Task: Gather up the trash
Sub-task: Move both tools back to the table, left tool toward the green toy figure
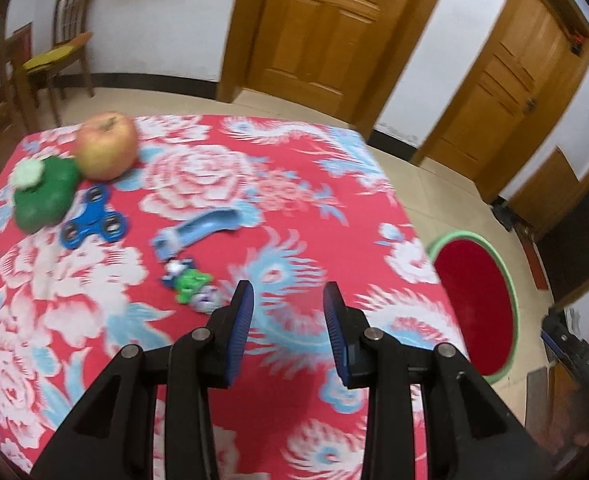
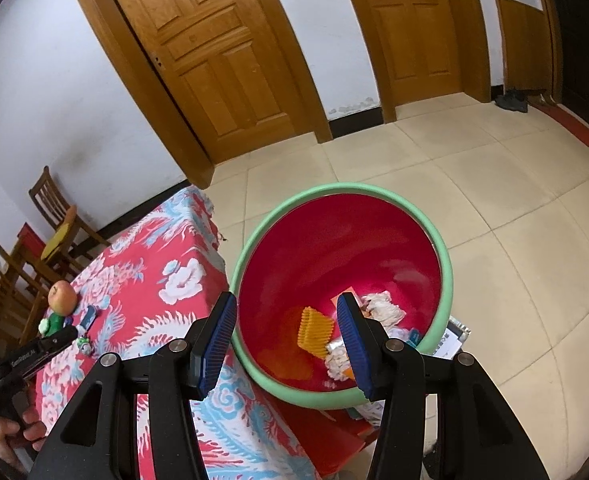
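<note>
A: How many things lie on the floral tablecloth (image 1: 294,184) in the left wrist view?

B: 5, all in the left half of the frame: 1 apple (image 1: 106,146), 1 green toy (image 1: 44,194) with a white top, 1 blue fidget spinner (image 1: 94,224), 1 blue clip-like piece (image 1: 200,228), and 1 small green and white wrapper (image 1: 192,286).

A: And bins?

B: 1 red bin (image 2: 334,240) with a green rim, centre of the right wrist view. Inside I count 1 orange ridged piece (image 2: 314,330) and 2 crumpled white wads (image 2: 382,306); the rest is too jumbled to count.

A: Doors?

B: 2 wooden doors (image 2: 214,52) along the top of the right wrist view.

A: Chairs?

B: 2 chairs (image 1: 68,36) at the upper left of the left wrist view.
</note>
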A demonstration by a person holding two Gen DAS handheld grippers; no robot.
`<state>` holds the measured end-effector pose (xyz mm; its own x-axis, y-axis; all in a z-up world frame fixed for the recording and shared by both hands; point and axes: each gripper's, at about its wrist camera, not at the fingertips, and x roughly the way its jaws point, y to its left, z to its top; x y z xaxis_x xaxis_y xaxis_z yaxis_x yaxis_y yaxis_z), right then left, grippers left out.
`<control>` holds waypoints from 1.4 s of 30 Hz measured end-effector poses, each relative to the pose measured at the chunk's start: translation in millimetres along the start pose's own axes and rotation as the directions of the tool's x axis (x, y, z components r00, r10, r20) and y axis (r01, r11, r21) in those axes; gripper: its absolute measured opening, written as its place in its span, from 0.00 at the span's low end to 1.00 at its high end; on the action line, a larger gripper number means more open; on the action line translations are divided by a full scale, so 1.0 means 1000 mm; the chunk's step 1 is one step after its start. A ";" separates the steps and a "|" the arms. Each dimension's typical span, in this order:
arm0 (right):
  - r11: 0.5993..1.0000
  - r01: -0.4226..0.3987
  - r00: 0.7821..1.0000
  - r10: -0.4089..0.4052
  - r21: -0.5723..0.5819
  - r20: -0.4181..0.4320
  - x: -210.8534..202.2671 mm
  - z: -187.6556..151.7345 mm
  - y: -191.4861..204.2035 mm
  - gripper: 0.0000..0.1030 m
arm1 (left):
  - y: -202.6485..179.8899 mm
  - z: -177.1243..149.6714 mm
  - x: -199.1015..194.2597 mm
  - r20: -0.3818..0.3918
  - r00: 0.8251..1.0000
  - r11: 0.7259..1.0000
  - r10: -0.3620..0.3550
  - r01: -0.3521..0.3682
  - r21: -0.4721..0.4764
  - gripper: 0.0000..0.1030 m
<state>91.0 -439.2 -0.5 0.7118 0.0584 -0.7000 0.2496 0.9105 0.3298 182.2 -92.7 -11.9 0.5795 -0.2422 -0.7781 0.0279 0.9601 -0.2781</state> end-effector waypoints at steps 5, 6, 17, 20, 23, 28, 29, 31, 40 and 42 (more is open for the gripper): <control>1.000 0.004 1.000 -0.004 -0.004 -0.003 0.001 -0.002 0.005 0.52 | 0.026 0.001 0.009 -0.018 0.998 0.998 0.054 -0.054 -0.043 0.35; 1.000 0.005 1.000 -0.005 -0.004 -0.004 0.001 -0.002 0.006 0.52 | 0.030 0.001 0.013 -0.027 0.998 0.997 0.058 -0.059 -0.054 0.35; 1.000 0.022 1.000 -0.022 -0.005 -0.017 0.009 -0.002 0.009 0.52 | 0.048 0.000 0.040 -0.069 0.994 0.991 0.088 -0.095 -0.098 0.35; 1.000 0.026 0.999 -0.026 -0.005 -0.019 0.011 -0.001 0.009 0.52 | 0.048 0.001 0.044 -0.072 0.992 0.990 0.100 -0.107 -0.095 0.34; 1.000 0.025 0.999 -0.025 -0.007 -0.022 0.013 -0.001 0.011 0.52 | 0.045 0.000 0.045 -0.064 0.991 0.991 0.115 -0.120 -0.066 0.35; 1.000 0.017 0.999 -0.018 -0.024 -0.028 0.015 -0.001 0.017 0.52 | 0.044 -0.002 0.045 -0.046 0.989 0.990 0.139 -0.140 -0.028 0.25; 0.999 0.015 1.000 -0.016 -0.029 -0.027 0.014 -0.001 0.019 0.52 | 0.045 -0.003 0.044 -0.040 0.991 0.991 0.132 -0.133 -0.027 0.25; 0.999 0.010 1.000 -0.011 -0.037 -0.024 0.013 -0.001 0.023 0.52 | 0.049 -0.002 0.043 -0.037 0.993 0.993 0.111 -0.112 -0.040 0.25; 0.996 -0.026 0.999 0.024 -0.087 -0.028 0.011 -0.003 0.052 0.52 | 0.056 0.000 0.012 0.013 0.998 0.997 0.060 -0.059 -0.053 0.25; 0.994 -0.043 0.999 0.040 -0.103 -0.030 0.013 -0.004 0.064 0.52 | 0.059 0.003 0.001 0.033 0.997 0.997 0.066 -0.064 -0.046 0.25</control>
<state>113.6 -378.5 9.1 0.7010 0.1068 -0.7051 0.1503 0.9444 0.2925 187.2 -36.2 -27.7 0.6070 -0.1736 -0.7755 -0.0472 0.9662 -0.2533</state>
